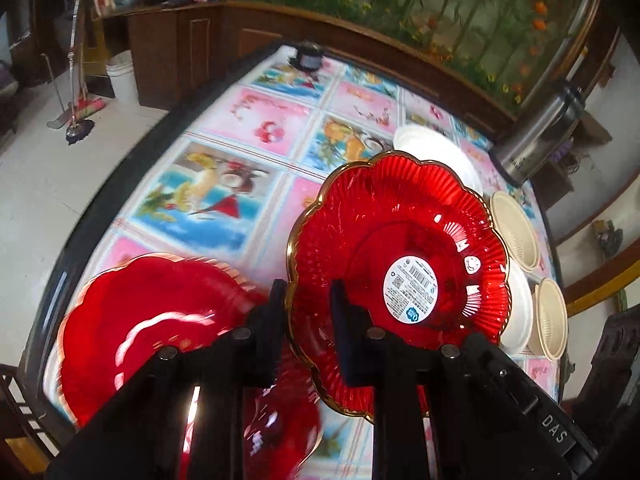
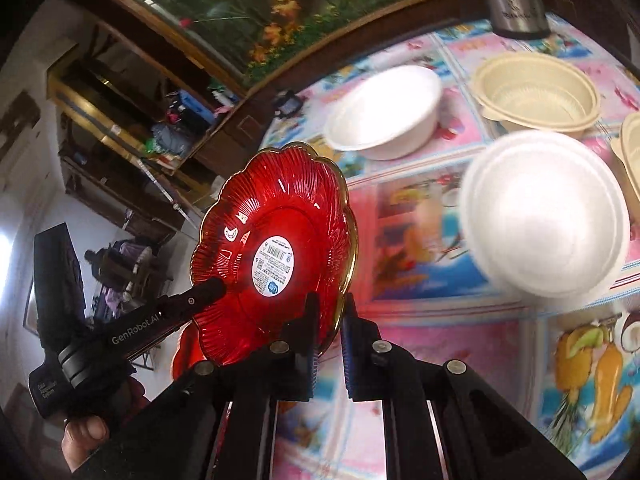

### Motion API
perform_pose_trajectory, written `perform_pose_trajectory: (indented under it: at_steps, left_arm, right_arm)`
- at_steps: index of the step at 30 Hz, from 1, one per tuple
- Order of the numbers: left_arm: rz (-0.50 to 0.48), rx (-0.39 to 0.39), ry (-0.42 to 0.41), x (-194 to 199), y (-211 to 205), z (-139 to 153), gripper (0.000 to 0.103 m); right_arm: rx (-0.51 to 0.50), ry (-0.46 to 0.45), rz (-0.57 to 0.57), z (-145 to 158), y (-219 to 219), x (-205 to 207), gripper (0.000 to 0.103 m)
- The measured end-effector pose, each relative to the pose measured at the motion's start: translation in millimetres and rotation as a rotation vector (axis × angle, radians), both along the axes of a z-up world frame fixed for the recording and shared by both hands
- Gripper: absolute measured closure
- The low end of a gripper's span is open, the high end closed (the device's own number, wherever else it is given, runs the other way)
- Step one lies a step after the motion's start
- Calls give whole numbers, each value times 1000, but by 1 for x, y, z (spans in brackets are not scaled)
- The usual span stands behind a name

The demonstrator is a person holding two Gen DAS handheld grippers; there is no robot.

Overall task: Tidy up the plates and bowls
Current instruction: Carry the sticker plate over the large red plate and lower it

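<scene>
A red scalloped glass plate with a gold rim and a white sticker [image 1: 400, 264] is held tilted above the table, seen from both wrist views [image 2: 276, 256]. My left gripper [image 1: 308, 300] is shut on its rim. My right gripper [image 2: 330, 312] is shut on the opposite rim. The left gripper also shows in the right wrist view [image 2: 200, 294], touching the plate's left side. More red plates [image 1: 160, 328] lie blurred on the table at the lower left, below the held plate. White bowls [image 2: 384, 116] [image 2: 544, 216] and cream bowls [image 2: 536, 92] sit on the table.
The table carries a colourful fruit-print cloth [image 1: 224, 184]. A steel flask [image 1: 536, 136] stands at the far right edge. A small dark object [image 1: 308, 56] sits at the far end. A cream bowl [image 1: 552, 316] and another [image 1: 514, 228] stand on the right.
</scene>
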State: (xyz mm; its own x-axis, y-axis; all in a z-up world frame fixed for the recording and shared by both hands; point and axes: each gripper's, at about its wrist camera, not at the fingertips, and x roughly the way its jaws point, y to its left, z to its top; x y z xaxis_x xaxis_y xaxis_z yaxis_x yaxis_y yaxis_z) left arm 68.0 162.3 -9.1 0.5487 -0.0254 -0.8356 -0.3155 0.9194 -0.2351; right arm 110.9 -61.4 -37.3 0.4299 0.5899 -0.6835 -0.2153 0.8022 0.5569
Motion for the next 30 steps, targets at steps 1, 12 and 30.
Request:
perform_pose_trajectory:
  at_steps: [1,12,30]
  left_arm:
    - [10,2,-12,-9,5,3,85]
    - [148,-4,-37,-82,59,-6,84]
    - [225,32,37,-110,83,-49,84]
  right_arm:
    - [-1,-13,14,4,5,-6,93]
    - [-21,-62,179,14,70,-54,94]
    - [-130,-7,292,-22,125,-75,93]
